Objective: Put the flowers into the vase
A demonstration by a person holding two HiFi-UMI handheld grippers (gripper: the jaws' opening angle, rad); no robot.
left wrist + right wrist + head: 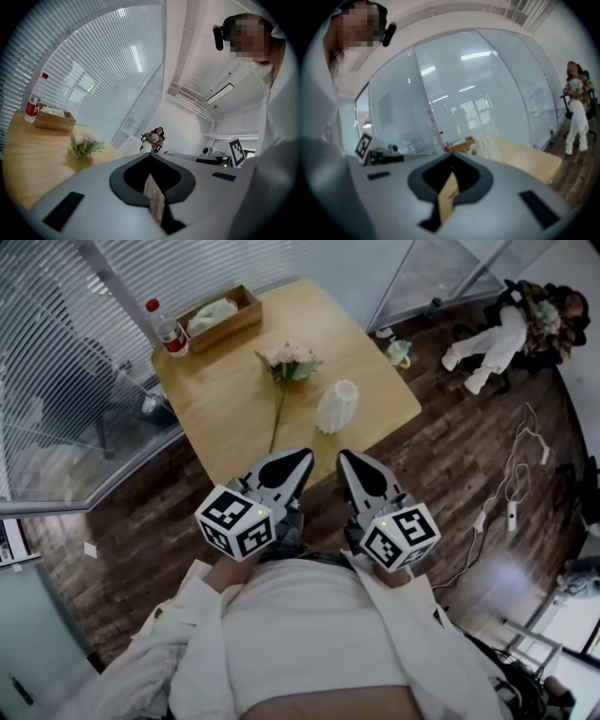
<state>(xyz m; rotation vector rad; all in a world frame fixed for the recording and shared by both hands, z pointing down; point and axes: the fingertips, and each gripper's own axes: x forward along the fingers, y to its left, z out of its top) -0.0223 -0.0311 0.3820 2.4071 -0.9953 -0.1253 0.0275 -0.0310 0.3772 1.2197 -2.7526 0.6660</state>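
Flowers [289, 362]: I judge them light, limp, crushable; take mid-stem. Left gripper [302, 457], right gripper [345, 457]: both closed, empty.

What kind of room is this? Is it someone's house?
Probably an office or meeting room, not a house. Glass walls with slatted blinds close it in, a plain wooden table stands beside them, and a person sits in a dark chair across the wood floor.
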